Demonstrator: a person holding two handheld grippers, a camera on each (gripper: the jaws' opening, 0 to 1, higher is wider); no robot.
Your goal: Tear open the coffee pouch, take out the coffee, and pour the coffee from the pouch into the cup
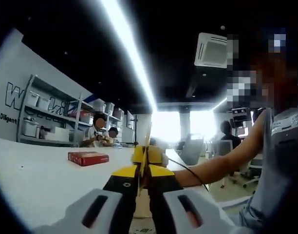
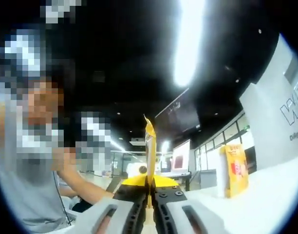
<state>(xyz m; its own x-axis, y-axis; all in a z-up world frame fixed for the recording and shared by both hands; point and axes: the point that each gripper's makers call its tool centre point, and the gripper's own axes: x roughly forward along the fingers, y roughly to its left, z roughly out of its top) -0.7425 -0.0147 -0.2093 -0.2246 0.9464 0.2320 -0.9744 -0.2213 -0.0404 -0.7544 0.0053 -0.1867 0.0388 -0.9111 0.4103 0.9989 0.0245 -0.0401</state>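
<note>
A: Where was the coffee pouch when these were taken?

B: Held up off the white table [image 1: 37, 180], edge-on to both cameras. In the left gripper view the left gripper [image 1: 143, 176] was pinching the thin yellow coffee pouch [image 1: 147, 146] between its jaws, and the right gripper [image 1: 148, 155], yellow-tipped, faced it from the far side, just beyond. In the right gripper view the right gripper [image 2: 150, 187] had its jaws pressed on the same coffee pouch [image 2: 149, 141], whose ragged top corner stood up above them.

A: So which step was that?

B: By my reading, the tearing. Both grippers gripped the pouch close together; whether a tear had started, the frames were too blurred to tell.

A: And the next move?

B: It called for pulling the two grips apart in opposite directions across the top edge, keeping the pouch upright so nothing spilled.

A: Anything else on the table?

B: A red box [image 1: 88, 158] lay flat, well off to one side, and a yellow bag [image 2: 235, 169] stood upright near the wall
</note>
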